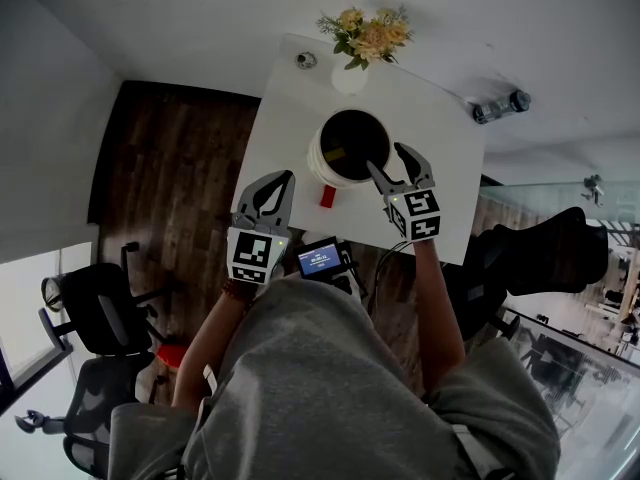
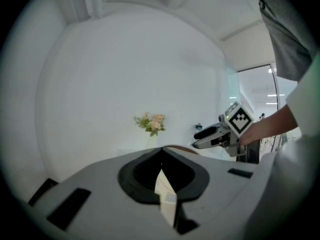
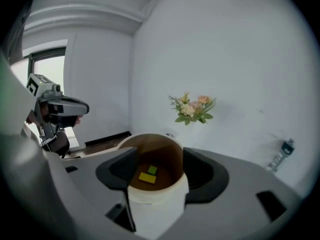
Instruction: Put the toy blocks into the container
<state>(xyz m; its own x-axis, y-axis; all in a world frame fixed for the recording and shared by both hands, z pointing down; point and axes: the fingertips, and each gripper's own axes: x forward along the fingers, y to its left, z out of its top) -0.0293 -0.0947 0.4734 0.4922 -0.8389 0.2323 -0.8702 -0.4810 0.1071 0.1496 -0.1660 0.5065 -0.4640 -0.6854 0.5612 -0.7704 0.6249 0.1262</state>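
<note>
A white bucket (image 1: 322,164) with a dark inside stands on the white table (image 1: 440,208). In the right gripper view a yellow block (image 3: 147,178) and a green block (image 3: 152,170) lie on the bucket's (image 3: 157,196) bottom. A red block (image 1: 327,196) lies on the table against the bucket's near side. My right gripper (image 1: 392,163) is open at the bucket's right rim, its jaws (image 3: 159,156) spread wide with nothing held. My left gripper (image 1: 283,180) hovers left of the red block; its tips (image 2: 161,151) meet and hold nothing.
A vase of flowers (image 1: 365,38) stands at the table's far edge, with a small round object (image 1: 305,60) to its left. A bottle (image 1: 497,106) lies at the far right corner. A small screen (image 1: 322,260) sits near my body. Office chairs (image 1: 90,308) stand on the floor to the left.
</note>
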